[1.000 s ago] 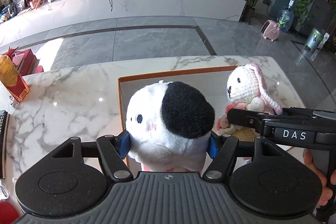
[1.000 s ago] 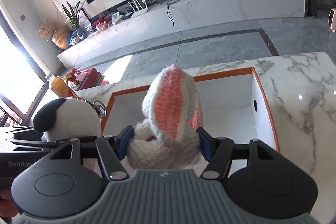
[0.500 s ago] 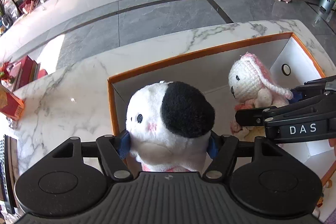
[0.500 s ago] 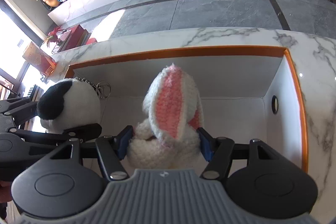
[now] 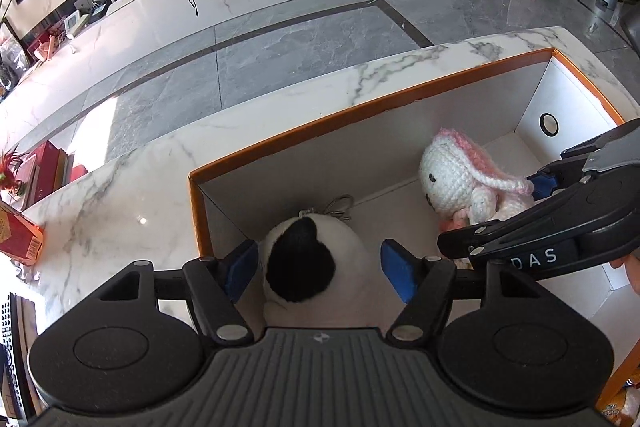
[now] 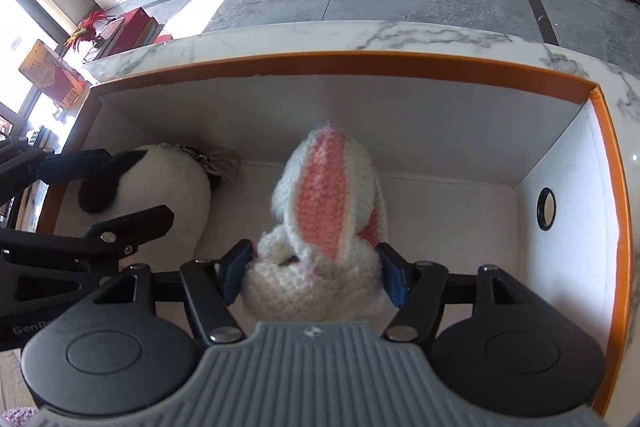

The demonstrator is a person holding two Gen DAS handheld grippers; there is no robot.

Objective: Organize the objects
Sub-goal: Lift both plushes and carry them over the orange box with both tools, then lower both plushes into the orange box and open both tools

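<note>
Your left gripper (image 5: 318,269) stands released: its blue pads sit clear of the black-and-white plush (image 5: 310,257), which lies in the orange-rimmed box (image 5: 360,115) near its left wall. Your right gripper (image 6: 314,273) grasps the crocheted bunny (image 6: 324,227) low in the box's middle, well apart from the right wall.

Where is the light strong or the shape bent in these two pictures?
Left wrist view: the box rim bows from fisheye; a sunlit patch glares on the floor. Right wrist view: the window at left is blown out white; the crochet bunny is sharp, evenly lit.
</note>
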